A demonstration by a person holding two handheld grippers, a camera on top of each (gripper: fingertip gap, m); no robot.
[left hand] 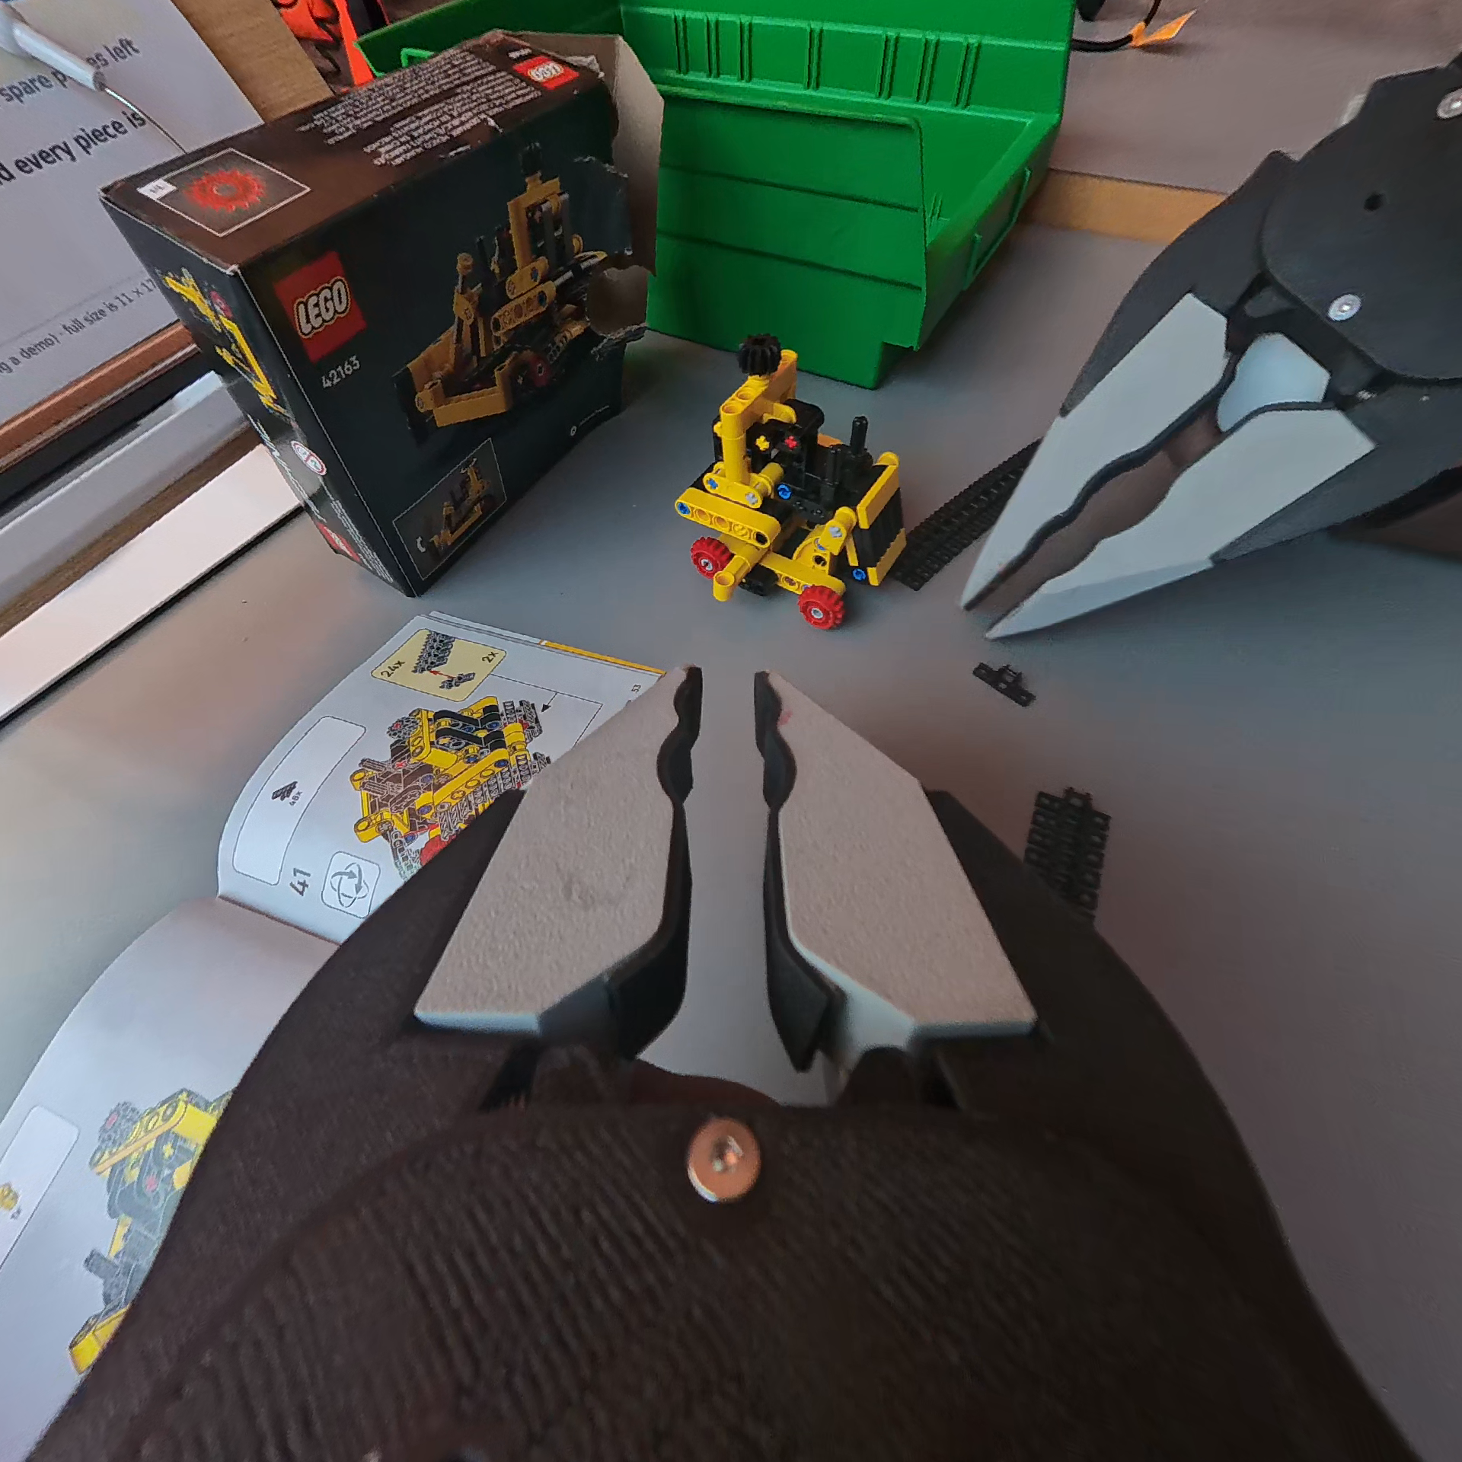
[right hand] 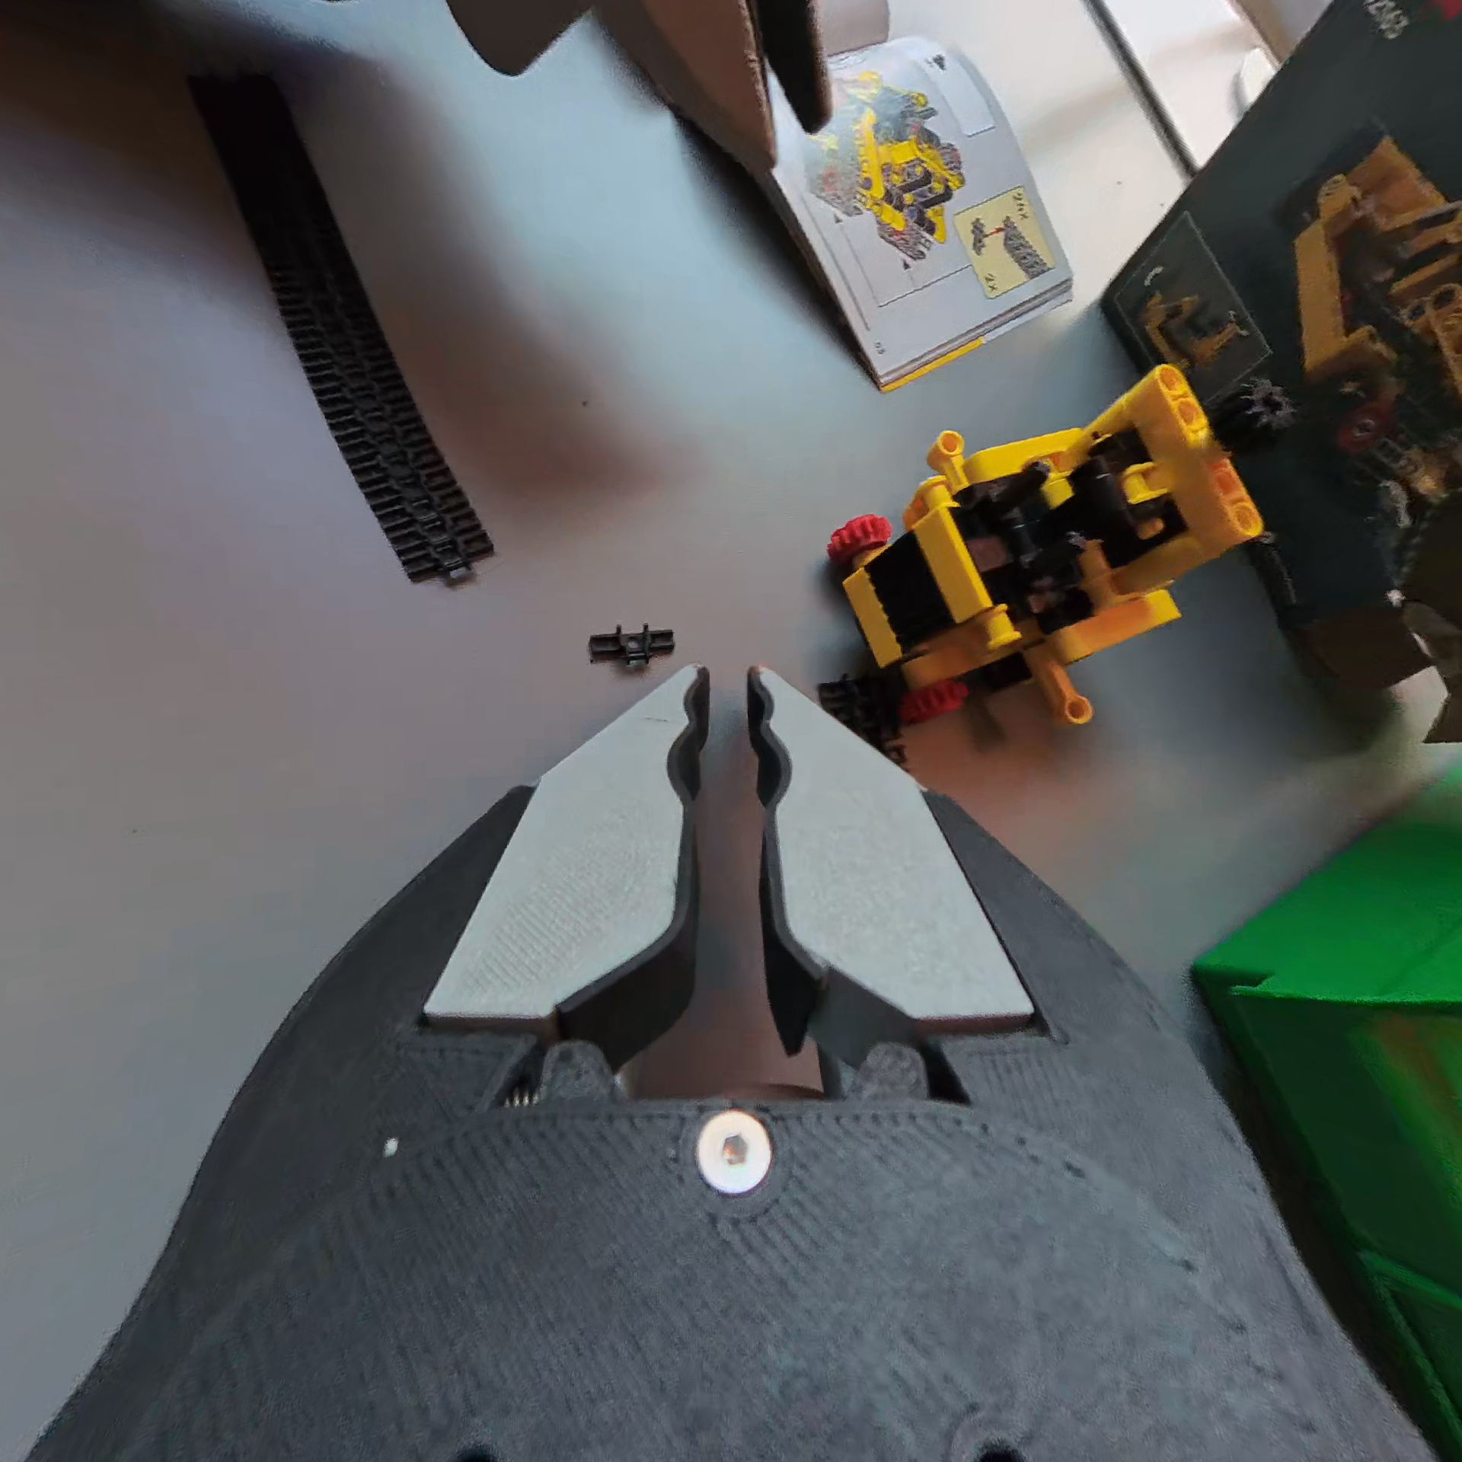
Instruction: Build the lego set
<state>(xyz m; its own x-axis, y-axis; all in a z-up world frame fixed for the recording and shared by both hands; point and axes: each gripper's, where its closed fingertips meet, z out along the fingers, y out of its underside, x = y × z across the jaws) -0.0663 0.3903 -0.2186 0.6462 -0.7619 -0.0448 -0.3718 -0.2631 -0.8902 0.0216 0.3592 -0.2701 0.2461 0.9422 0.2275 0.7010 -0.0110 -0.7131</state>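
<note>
Right now both grippers hold nothing — left gripper (left hand: pixel 726 680) and right gripper (right hand: pixel 728 676) jaws slightly parted. Loose track link (right hand: pixel 631 645) lies just beyond right tips, bulldozer model (right hand: pixel 1044 554) nearby; pinch link squarely across its width.

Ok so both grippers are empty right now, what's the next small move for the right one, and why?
Probably ease the right gripper forward and a little left, closing on the single black track link. The link lies loose on the table just ahead of the fingertips, the gripper is slightly open and empty, and the yellow bulldozer has no tracks on yet.
</note>
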